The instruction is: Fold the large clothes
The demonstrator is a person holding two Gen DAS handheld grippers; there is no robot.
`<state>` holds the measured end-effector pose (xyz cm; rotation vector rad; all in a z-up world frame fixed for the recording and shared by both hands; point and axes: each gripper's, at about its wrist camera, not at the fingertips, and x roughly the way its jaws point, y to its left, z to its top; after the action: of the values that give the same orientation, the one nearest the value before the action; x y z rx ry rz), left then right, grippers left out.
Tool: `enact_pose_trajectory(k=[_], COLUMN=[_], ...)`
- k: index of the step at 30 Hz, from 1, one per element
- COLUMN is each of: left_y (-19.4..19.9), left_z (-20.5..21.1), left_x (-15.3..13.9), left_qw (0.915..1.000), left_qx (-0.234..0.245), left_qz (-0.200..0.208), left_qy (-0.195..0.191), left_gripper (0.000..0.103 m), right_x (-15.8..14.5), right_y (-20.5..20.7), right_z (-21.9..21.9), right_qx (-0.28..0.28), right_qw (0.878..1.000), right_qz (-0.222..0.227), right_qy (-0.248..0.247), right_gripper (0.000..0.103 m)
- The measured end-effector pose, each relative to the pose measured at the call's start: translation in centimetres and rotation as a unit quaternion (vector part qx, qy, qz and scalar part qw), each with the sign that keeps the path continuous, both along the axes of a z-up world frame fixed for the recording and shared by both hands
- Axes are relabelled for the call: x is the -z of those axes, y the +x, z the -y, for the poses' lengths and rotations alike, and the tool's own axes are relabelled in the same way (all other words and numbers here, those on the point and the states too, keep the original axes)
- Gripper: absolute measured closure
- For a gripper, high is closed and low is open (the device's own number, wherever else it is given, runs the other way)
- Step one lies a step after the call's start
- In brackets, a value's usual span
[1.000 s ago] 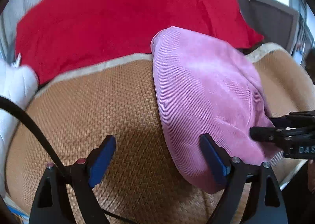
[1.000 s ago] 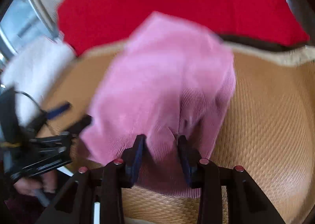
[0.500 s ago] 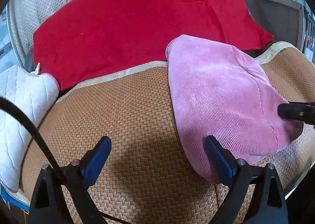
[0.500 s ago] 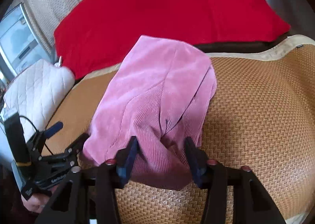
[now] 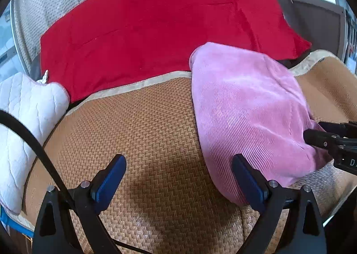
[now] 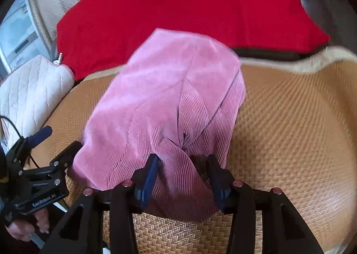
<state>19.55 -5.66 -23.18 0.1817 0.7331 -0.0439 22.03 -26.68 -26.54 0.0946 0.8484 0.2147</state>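
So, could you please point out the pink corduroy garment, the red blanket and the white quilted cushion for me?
pink corduroy garment (image 5: 245, 106), left wrist view, middle of its top face.
red blanket (image 5: 156, 30), left wrist view, centre.
white quilted cushion (image 6: 33, 91), right wrist view, quilted top.

A woven rattan mat (image 5: 156, 133) covers the bed; a red quilt (image 5: 156, 26) lies at its far edge, a white quilted pillow (image 5: 24, 115) at its left edge.

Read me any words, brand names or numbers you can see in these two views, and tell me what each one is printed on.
"GenRobot.AI": white print on the black body of the left gripper, seen from the right wrist.
"DA", cut off by the picture's edge: white letters on the right gripper body, seen from the left wrist; the rest is out of frame.
Nothing readable on the pink corduroy garment, red blanket, white quilted cushion or woven mat.
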Motion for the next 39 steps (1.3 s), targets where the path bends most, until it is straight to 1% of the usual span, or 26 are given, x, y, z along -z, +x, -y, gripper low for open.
enact_pose_trajectory(k=[2, 3, 5, 9, 12, 15, 18, 19, 23, 39], left_y=[-1.0, -1.3, -2.1, -3.3, -4.3, -4.9, -4.7, -4.6, -3.9, -3.8], left_z=[-0.6, -0.7, -0.9, -0.6, 0.1, 0.8, 0.6, 0.5, 0.1, -0.2], left_x=[-0.9, -1.1, -1.7, -3.1, -4.1, -5.0, -5.1, -5.3, -5.2, -5.2], left_qw=[0.9999, 0.9998, 0.9997, 0.9997, 0.9995, 0.9994, 0.9991, 0.9991, 0.999, 0.9987], left_qx=[0.003, 0.004, -0.002, -0.009, -0.006, -0.002, -0.002, -0.003, -0.008, -0.014], left_qz=[0.003, 0.003, 0.006, 0.02, 0.028, 0.035, 0.042, 0.042, 0.042, 0.048], left_qy=[-0.016, -0.02, -0.023, -0.011, -0.011, -0.004, -0.006, -0.007, -0.013, -0.011], left_gripper=[0.007, 0.007, 0.007, 0.007, 0.007, 0.007, 0.007, 0.007, 0.007, 0.007], right_x=[-1.3, -2.0, -3.0, -4.6, -5.5, -5.8, -6.2, -6.0, -6.0, -6.2], right_y=[-1.2, -1.8, -2.8, -4.5, -5.5, -6.2, -6.4, -5.9, -5.4, -5.5], right_z=[-0.3, -0.6, -1.0, -1.2, -1.3, -1.1, -1.0, -1.0, -0.5, -1.3], right_qx=[0.009, 0.015, 0.021, 0.033, 0.045, 0.049, 0.056, 0.055, 0.053, 0.049], right_qw=[0.999, 0.998, 0.995, 0.99, 0.986, 0.984, 0.982, 0.981, 0.983, 0.98], right_qz=[0.031, 0.05, 0.075, 0.108, 0.124, 0.129, 0.135, 0.136, 0.134, 0.148], right_qy=[-0.022, -0.042, -0.069, -0.084, -0.102, -0.112, -0.123, -0.125, -0.113, -0.122], right_gripper=[0.052, 0.052, 0.052, 0.05, 0.049, 0.049, 0.049, 0.049, 0.049, 0.049])
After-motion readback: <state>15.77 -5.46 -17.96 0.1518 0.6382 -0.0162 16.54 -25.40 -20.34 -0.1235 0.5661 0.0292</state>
